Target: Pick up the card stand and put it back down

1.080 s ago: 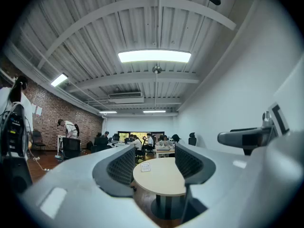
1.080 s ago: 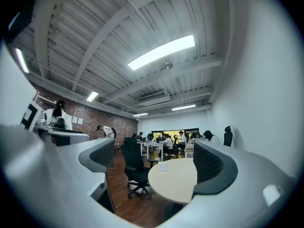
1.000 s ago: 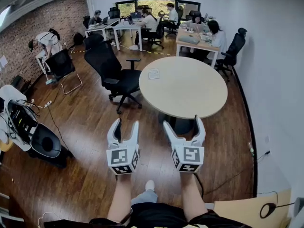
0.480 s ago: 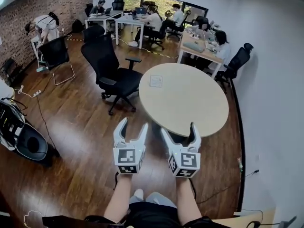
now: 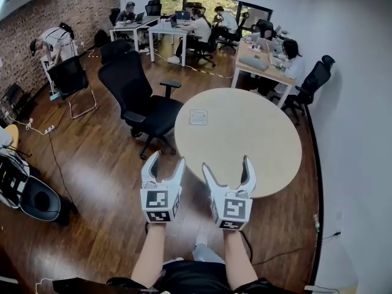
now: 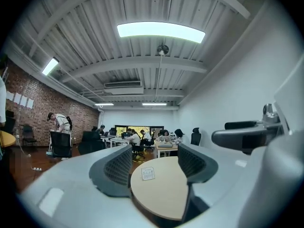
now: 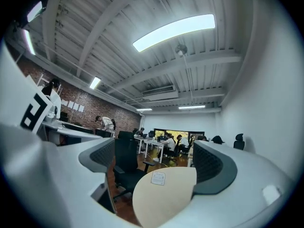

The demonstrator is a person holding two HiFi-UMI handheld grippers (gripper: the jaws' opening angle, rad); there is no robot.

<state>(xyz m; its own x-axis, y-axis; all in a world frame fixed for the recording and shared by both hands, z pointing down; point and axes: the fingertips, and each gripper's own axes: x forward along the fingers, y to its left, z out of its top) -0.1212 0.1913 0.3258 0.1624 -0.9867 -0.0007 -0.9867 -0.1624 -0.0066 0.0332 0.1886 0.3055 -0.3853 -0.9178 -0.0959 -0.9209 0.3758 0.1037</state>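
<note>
Underfoot, across the whole room, runs a dark wooden floor [image 5: 92, 176], and it fills most of my head view. At its far end stand desks [image 5: 165, 29] with people [image 5: 197, 24] seated at them. Next in size is the round tabletop [image 5: 251, 146], pale and plain, which lies ahead of me and a little to the right; its near edge comes just beyond my right jaw tips. Beside its left edge stands a black office chair [image 5: 138, 97], turned partly toward it.

Both of my arms reach forward, side by side and near each other, with the tools held level. The left tongs [image 5: 166, 159] are over bare floor, short of the tabletop. Their jaws have just been opening and now stand moderately apart, with nothing gripped; in the left gripper view only the distant tabletop shows through the gap. The right tongs [image 5: 226, 163] are spread wider, in a clear V, and they are empty too.

Smallest of all is the card stand [image 5: 198, 117], a little white square with faint print. It sits on the tabletop near the far left edge, on the side next to the chair, well apart from both tools. I cannot tell from here whether it is upright or flat.
</note>
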